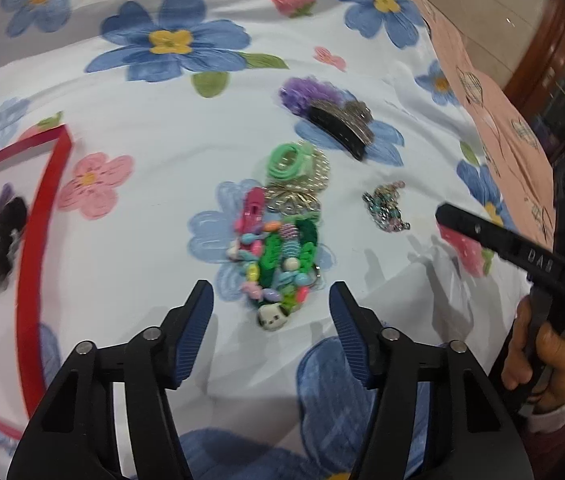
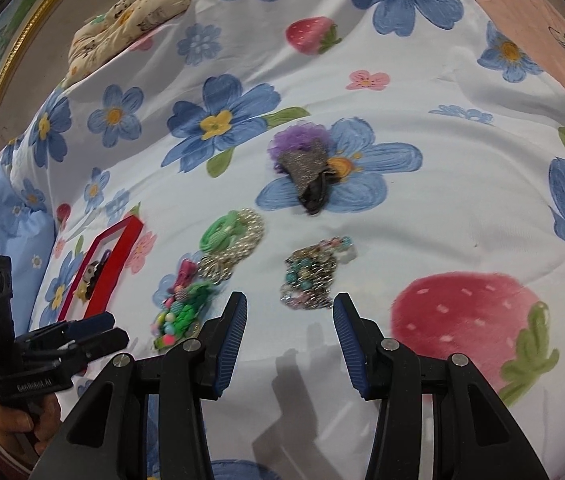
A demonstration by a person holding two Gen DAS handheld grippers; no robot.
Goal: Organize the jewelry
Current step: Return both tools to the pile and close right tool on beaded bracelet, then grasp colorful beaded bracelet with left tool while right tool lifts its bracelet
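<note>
I hold both grippers over a flowered bedsheet [image 1: 130, 128], each aimed at its own heap of jewelry. The left gripper [image 1: 271, 322] hangs with its jaws apart and nothing between them, lined up just short of a pile of bright beads [image 1: 272, 258] with a white charm at its near end. I read that as the lead-in to a pick, since the pile sits straight ahead of the gap. Just beyond the beads lie a green cord [image 1: 286, 160] and a silvery chain [image 1: 308, 184], touching each other.

The right gripper [image 2: 290, 330] also stands open and empty, with a tangle of pastel chain [image 2: 310, 276] just past its tips. Further back, a black hair clip [image 2: 310, 184] rests against a purple pom-pom [image 2: 294, 140], well apart from the rest.

Off to the left sits a red-rimmed tray [image 1: 40, 236], and a few dark and pale pieces already lie inside it; blur keeps me from naming them. That tray looks like the place where everything is meant to end up, so most of the sorting still waits. The chains may snag or trail when lifted, so a grip on the thick middle of each heap seems wisest.
</note>
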